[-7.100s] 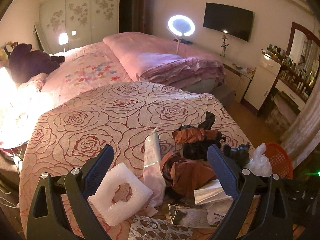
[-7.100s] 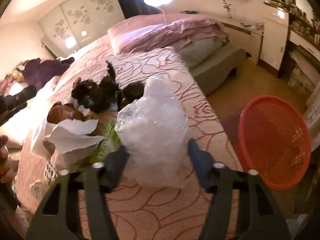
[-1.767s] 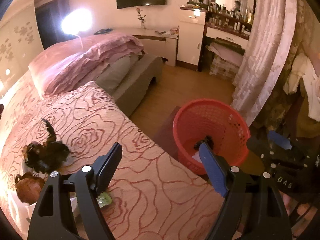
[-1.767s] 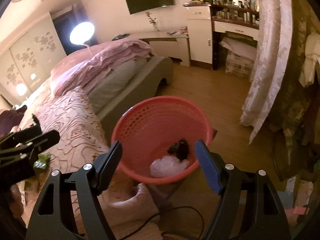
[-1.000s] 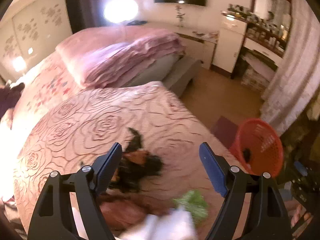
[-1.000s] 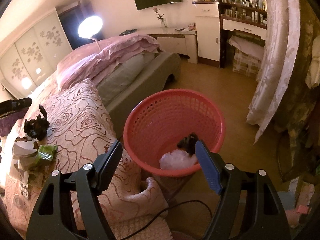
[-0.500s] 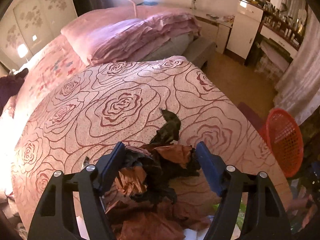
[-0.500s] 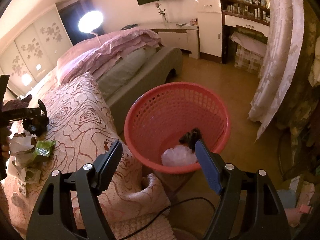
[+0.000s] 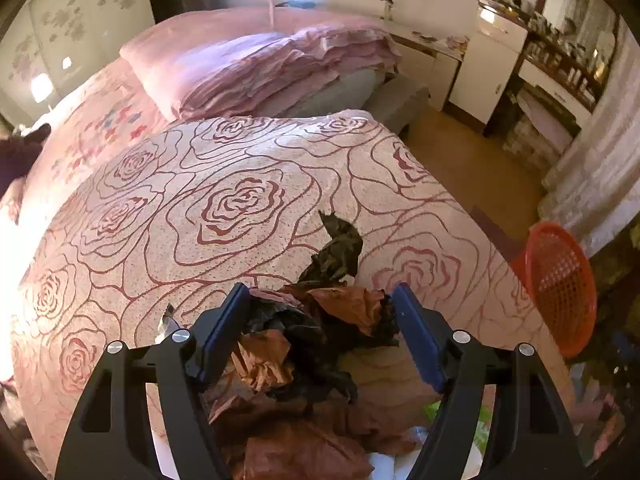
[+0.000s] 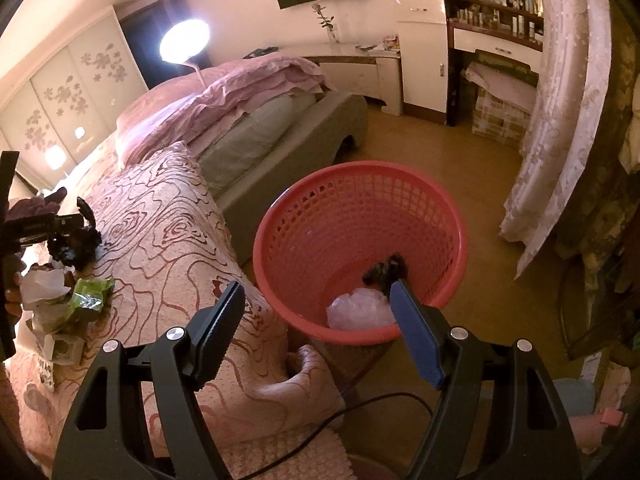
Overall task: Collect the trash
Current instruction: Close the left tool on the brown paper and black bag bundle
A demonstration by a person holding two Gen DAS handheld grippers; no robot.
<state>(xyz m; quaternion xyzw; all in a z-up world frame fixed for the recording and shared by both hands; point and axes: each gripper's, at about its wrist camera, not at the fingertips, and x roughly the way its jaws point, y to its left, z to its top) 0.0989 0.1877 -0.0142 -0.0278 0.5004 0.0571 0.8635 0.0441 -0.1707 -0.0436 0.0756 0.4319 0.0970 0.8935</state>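
Both hand-held grippers gape: left (image 9: pixel 320 332) over rose-patterned bedspread (image 9: pixel 224 208), right (image 10: pixel 316 332) above basket (image 10: pixel 360 208).

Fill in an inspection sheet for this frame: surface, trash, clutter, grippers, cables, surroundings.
Surface: rose-patterned bedspread, trash heaped near its edge.
Job's things: crumpled brown and black wrappers; green packet; white paper; red basket on the floor holding a clear plastic wad and a dark scrap.
Clutter: nothing seen.
Grippers: left hand-held gripper open, straddling the wrappers; right hand-held gripper open, empty, above the basket.
Cables: black cable across the floor.
Surroundings: folded pink bedding, lit lamp.
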